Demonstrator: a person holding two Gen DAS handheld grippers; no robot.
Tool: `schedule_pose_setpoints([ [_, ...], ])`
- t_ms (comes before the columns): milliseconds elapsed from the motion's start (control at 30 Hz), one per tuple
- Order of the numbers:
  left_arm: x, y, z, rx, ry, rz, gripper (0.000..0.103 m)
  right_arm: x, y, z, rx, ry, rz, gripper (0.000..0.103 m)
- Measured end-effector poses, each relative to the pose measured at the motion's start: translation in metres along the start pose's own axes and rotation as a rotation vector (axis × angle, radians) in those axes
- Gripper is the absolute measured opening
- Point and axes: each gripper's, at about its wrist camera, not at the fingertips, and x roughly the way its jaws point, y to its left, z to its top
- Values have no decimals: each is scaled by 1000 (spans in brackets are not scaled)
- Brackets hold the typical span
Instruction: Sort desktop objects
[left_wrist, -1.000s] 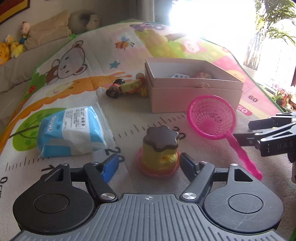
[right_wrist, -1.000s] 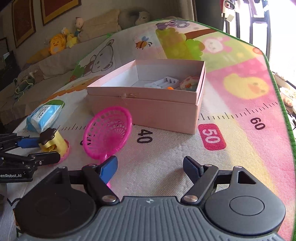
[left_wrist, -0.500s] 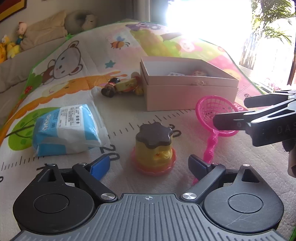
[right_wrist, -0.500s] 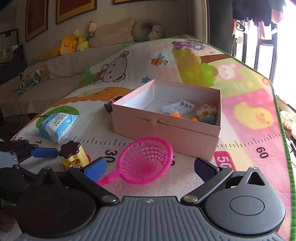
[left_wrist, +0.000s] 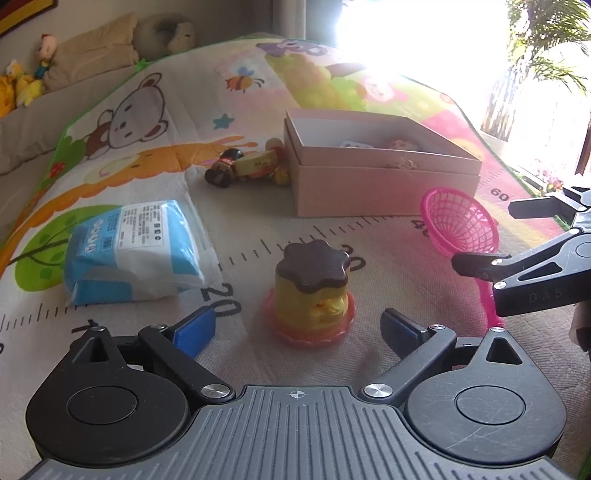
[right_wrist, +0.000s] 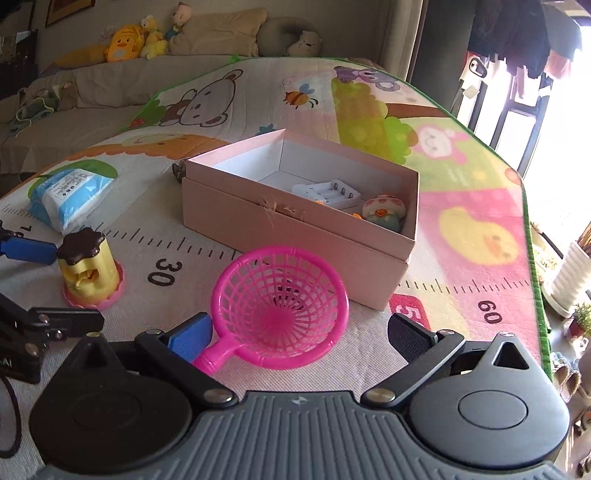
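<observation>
A yellow toy pot with a brown scalloped lid (left_wrist: 312, 284) stands on a pink base on the play mat. My left gripper (left_wrist: 298, 328) straddles it; its jaws are opening and both blue pads are clear of the pot. A pink plastic net scoop (right_wrist: 280, 302) lies on the mat between the fingers of my open right gripper (right_wrist: 300, 335), its handle beside the left pad, which may touch it. Behind it stands an open pink box (right_wrist: 295, 236) holding a white battery case (right_wrist: 327, 192) and a small mushroom figure (right_wrist: 384, 214).
A blue and white tissue pack (left_wrist: 136, 251) lies left of the pot. A wooden toy figure (left_wrist: 243, 166) lies against the box's left side. Cushions and plush toys (right_wrist: 125, 46) line the back. The mat's green edge (right_wrist: 535, 258) runs along the right.
The left jaws have spread away from the pot, which stands where it was. The right jaws have widened, and the pink scoop now lies flat on the mat between them.
</observation>
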Motion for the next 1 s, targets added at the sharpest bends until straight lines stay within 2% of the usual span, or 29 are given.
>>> schedule_pose_setpoints([
  [67, 0, -1, 0, 3, 2, 3, 100, -2, -5, -3, -7, -4, -12, 101],
  [167, 1, -1, 0, 8, 5, 8, 100, -5, -13, -3, 40, -6, 57, 102],
  [300, 1, -2, 0, 12, 8, 14, 100, 1, -17, 4, 59, -21, 66, 103],
  [433, 2, -2, 1, 12, 13, 23, 100, 14, -15, 13, 73, 3, 129, 103],
  [500, 4, -4, 3, 18, 20, 40, 100, 19, -11, 15, 59, 8, 114, 103],
  [533, 5, -5, 4, 22, 22, 49, 99, 22, -11, 15, 60, 12, 107, 102],
  [600, 7, -6, 7, 23, 25, 43, 99, 25, -15, 16, 79, 41, 128, 83],
  [733, 14, -12, 15, 50, 31, 36, 82, 16, -24, 14, 114, 36, 151, 83],
  [800, 16, -15, 19, 57, 33, 27, 70, 8, -25, 14, 105, 43, 177, 83],
  [833, 17, -16, 21, 67, 32, 27, 61, 4, -26, 13, 98, 46, 192, 83],
  [1000, -2, -24, 31, 108, -10, 10, 60, -33, -39, 19, 87, 31, 273, 82],
])
